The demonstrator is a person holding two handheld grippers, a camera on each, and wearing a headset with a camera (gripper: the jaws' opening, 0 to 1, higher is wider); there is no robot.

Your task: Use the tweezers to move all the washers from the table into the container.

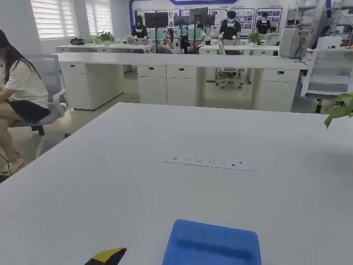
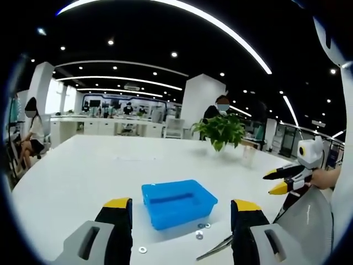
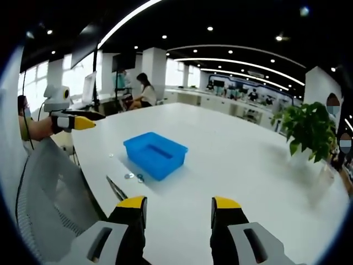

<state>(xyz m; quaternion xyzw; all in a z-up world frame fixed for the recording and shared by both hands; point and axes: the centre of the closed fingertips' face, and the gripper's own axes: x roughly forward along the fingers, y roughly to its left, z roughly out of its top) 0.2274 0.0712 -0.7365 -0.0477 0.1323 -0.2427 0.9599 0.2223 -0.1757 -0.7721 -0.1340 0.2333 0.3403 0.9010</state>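
Note:
A blue container (image 1: 209,243) sits on the white table (image 1: 165,187) near its front edge. In the left gripper view the container (image 2: 177,201) lies just ahead of my open left gripper (image 2: 182,205). Small washers (image 2: 199,235) lie on the table by its near corner, another washer (image 2: 143,249) lies further left, and metal tweezers (image 2: 218,247) rest beside them. My right gripper (image 3: 178,203) is open and empty, well back from the container (image 3: 155,153), the washers (image 3: 129,175) and the tweezers (image 3: 116,189). A gripper tip (image 1: 107,255) shows at the head view's bottom edge.
A flat power strip (image 1: 207,162) lies mid-table. A potted plant (image 2: 220,130) and a cup (image 2: 248,156) stand at the table's far side. A person (image 1: 19,94) sits on a chair to the left, and more desks and people are behind.

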